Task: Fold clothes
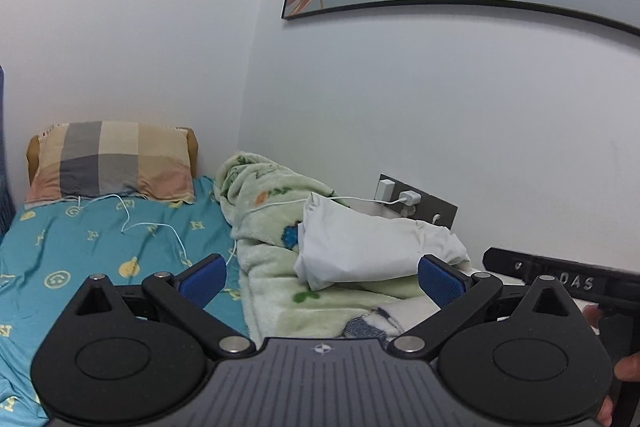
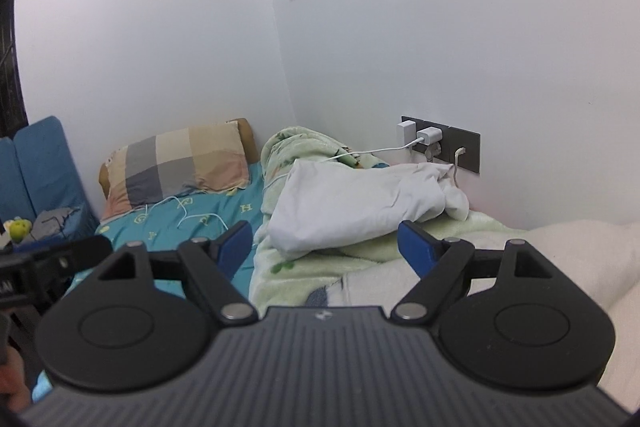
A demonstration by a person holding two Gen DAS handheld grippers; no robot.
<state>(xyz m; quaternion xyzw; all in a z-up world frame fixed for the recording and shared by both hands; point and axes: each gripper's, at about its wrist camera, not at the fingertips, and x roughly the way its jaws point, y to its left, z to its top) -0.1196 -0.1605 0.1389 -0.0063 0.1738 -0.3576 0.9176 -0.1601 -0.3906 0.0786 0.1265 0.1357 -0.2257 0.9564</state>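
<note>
Left gripper (image 1: 322,279) and right gripper (image 2: 324,245) hover with fingers spread wide, empty, near the white garment (image 2: 352,203) lying on the green blanket (image 1: 272,291).

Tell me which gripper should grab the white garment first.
Probably right. The right gripper is open with the white garment centred just beyond its fingers; the left gripper, also open, sees it slightly off to the right.
</note>
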